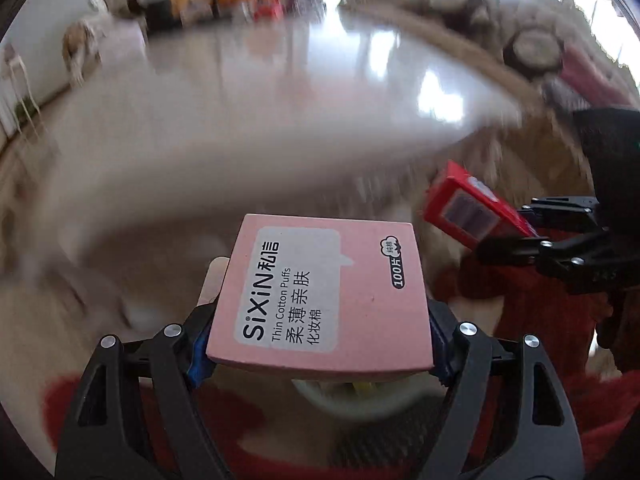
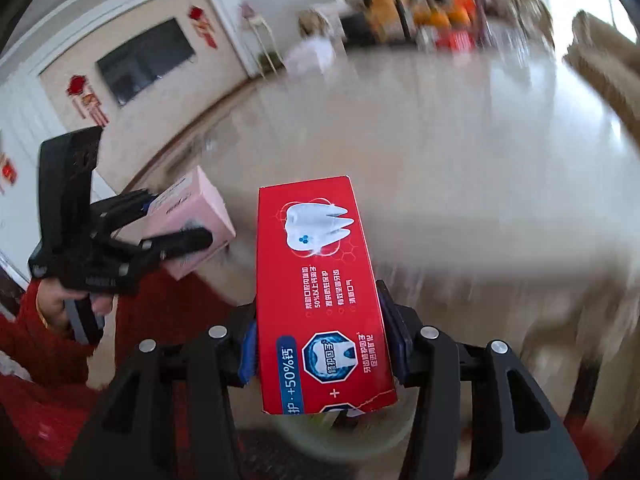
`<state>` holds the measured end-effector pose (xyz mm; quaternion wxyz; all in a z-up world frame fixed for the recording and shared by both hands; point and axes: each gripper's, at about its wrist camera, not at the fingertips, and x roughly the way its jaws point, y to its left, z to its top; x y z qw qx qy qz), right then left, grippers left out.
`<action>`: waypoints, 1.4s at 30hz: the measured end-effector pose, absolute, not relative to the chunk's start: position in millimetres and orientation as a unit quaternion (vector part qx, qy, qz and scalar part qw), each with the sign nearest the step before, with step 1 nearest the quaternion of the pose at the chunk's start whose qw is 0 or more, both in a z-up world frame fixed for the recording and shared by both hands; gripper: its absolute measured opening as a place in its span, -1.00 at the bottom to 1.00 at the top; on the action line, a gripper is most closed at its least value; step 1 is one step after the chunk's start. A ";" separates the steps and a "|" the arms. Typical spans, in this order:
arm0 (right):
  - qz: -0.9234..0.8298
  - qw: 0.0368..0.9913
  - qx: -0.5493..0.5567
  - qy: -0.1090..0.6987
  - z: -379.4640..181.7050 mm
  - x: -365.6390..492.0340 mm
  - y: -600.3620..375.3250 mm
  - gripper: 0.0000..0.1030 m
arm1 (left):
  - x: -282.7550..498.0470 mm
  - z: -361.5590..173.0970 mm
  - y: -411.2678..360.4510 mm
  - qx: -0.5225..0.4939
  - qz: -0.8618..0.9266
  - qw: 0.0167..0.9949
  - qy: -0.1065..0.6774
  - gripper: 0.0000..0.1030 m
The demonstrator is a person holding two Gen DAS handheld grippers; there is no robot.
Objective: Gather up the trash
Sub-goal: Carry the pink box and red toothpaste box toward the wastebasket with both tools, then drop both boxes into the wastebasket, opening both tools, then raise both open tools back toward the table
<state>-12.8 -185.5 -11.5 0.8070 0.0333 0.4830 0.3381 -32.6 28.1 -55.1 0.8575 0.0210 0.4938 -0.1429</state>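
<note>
Blurred glossy living-room floor [image 1: 256, 92] lay beyond; left tool [image 1: 320, 340] gripped a flat pink cardboard cotton-puff box [image 1: 320, 296], right tool [image 2: 324, 356] a red cardboard toothpaste box [image 2: 320, 288]: both trash pieces collected, neither binned yet.

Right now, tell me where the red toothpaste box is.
The red toothpaste box is clamped in the right gripper, held in the air beside the pink cotton-puff box in the left gripper.

Pink box [image 1: 320, 300], white label: "SiXiN", "Thin Cotton Puffs", Chinese characters beside it; small black badge reads "100" (plus one character). Red box [image 2: 320, 292], tooth picture: "+50%" on a blue strip; small Chinese lines, probably product claims, too fine to read.
</note>
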 end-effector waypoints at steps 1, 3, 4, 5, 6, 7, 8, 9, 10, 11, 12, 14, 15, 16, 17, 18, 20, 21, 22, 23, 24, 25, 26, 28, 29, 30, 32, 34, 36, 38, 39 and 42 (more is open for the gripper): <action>0.330 0.798 0.036 0.503 -24.5 -18.9 -184.3 -0.08 | -38.2 -78.8 23.4 0.020 -0.142 0.844 0.516 0.51; 0.301 0.784 0.028 0.542 -63.4 -30.4 -178.3 -0.08 | -40.3 -114.2 15.6 0.029 -0.133 0.827 0.545 0.51; 0.290 0.773 0.027 0.563 -81.2 -30.7 -175.3 -0.08 | -40.3 -127.7 12.1 0.028 -0.129 0.820 0.556 0.51; 0.277 0.768 0.029 0.576 -93.7 -29.7 -173.9 -0.08 | -39.1 -141.0 9.4 0.029 -0.128 0.812 0.569 0.51; 0.260 0.765 0.024 0.589 -107.5 -27.8 -171.8 -0.08 | -37.0 -152.1 6.6 0.029 -0.126 0.807 0.577 0.51; 0.249 0.760 0.018 0.600 -119.1 -27.2 -168.7 -0.08 | -36.4 -163.9 3.2 0.031 -0.125 0.800 0.587 0.51; 0.238 0.759 0.014 0.606 -128.5 -24.8 -165.8 -0.08 | -36.7 -170.7 0.7 0.032 -0.127 0.795 0.593 0.51; 0.227 0.757 0.005 0.612 -136.6 -22.8 -161.7 -0.08 | -36.8 -175.3 -1.1 0.034 -0.127 0.792 0.596 0.51; 0.222 0.757 0.000 0.614 -139.5 -23.7 -159.7 -0.08 | -38.2 -178.7 -3.8 0.041 -0.127 0.790 0.599 0.51; 0.217 0.759 -0.005 0.615 -141.1 -22.4 -157.4 -0.08 | -40.3 -179.8 -5.2 0.046 -0.127 0.790 0.598 0.52; 0.214 0.759 -0.009 0.614 -141.6 -20.2 -155.1 -0.08 | -41.7 -179.0 -5.2 0.048 -0.128 0.790 0.597 0.52; 0.210 0.763 -0.022 0.611 -140.7 -17.6 -150.6 -0.07 | -42.3 -176.5 -9.4 0.051 -0.129 0.793 0.593 0.53; 0.209 0.763 -0.027 0.611 -140.7 -22.4 -150.8 -0.07 | -40.1 -175.8 -9.8 0.053 -0.127 0.794 0.592 0.53; 0.208 0.764 -0.031 0.610 -141.2 -20.2 -147.7 -0.07 | -38.6 -175.0 -10.7 0.054 -0.126 0.795 0.590 0.53; 0.207 0.764 -0.035 0.610 -143.0 -28.0 -148.7 -0.07 | -38.1 -174.8 -10.7 0.054 -0.125 0.796 0.590 0.53; 0.205 0.765 -0.043 0.609 -144.7 -28.9 -147.3 -0.07 | -36.6 -175.5 -11.0 0.056 -0.124 0.796 0.590 0.54; 0.203 0.767 -0.047 0.607 -150.0 -40.7 -156.8 -0.07 | -34.2 -174.6 -11.2 0.058 -0.122 0.794 0.593 0.57; 0.204 0.767 -0.045 0.607 -153.5 -42.8 -159.7 -0.05 | -33.1 -175.4 -11.3 0.060 -0.120 0.792 0.595 0.58; 0.202 0.767 -0.044 0.607 -153.7 -41.6 -161.7 -0.05 | -31.7 -177.2 -10.4 0.061 -0.116 0.790 0.598 0.58; 0.199 0.767 -0.041 0.609 -154.2 -40.3 -163.1 -0.03 | -30.7 -178.1 -9.5 0.060 -0.114 0.790 0.599 0.63; 0.196 0.767 -0.036 0.611 -155.0 -38.6 -165.0 0.08 | -30.3 -178.4 -8.5 0.058 -0.113 0.791 0.598 0.70; 0.190 0.768 -0.033 0.611 -155.4 -37.1 -167.2 0.16 | -29.5 -177.9 -7.0 0.056 -0.109 0.794 0.596 0.77; 0.187 0.770 -0.031 0.610 -153.8 -36.1 -168.7 0.24 | -28.7 -177.0 -5.7 0.055 -0.108 0.796 0.593 0.78; 0.182 0.771 -0.024 0.609 -152.7 -36.0 -170.0 0.26 | -27.1 -174.8 -4.8 0.054 -0.104 0.800 0.589 0.78; 0.180 0.772 -0.020 0.610 -152.7 -35.9 -171.0 0.28 | -26.6 -174.2 -5.0 0.056 -0.103 0.801 0.587 0.83; 0.178 0.772 -0.018 0.610 -152.5 -35.6 -171.5 0.28 | -26.1 -173.6 -5.2 0.058 -0.101 0.803 0.585 0.85; 0.177 0.773 -0.015 0.610 -152.0 -35.6 -170.7 0.29 | -25.0 -173.4 -7.0 0.063 -0.099 0.804 0.583 0.87; 0.178 0.774 -0.015 0.608 -150.1 -36.2 -169.7 0.29 | -24.0 -173.7 -8.3 0.063 -0.103 0.803 0.583 0.87; 0.178 0.775 -0.015 0.606 -149.1 -36.6 -169.2 0.29 | -23.7 -173.2 -10.2 0.066 -0.103 0.804 0.582 0.87; 0.179 0.777 -0.015 0.603 -146.1 -37.7 -168.9 0.29 | -25.9 -166.6 -11.6 0.069 -0.104 0.806 0.578 0.87; 0.180 0.781 -0.016 0.598 -141.8 -39.0 -169.1 0.29 | -27.4 -159.3 -12.1 0.068 -0.112 0.807 0.576 0.87; 0.205 0.803 -0.010 0.559 -105.2 -46.4 -170.6 0.29 | -29.6 -113.0 -9.9 0.060 -0.148 0.820 0.550 0.87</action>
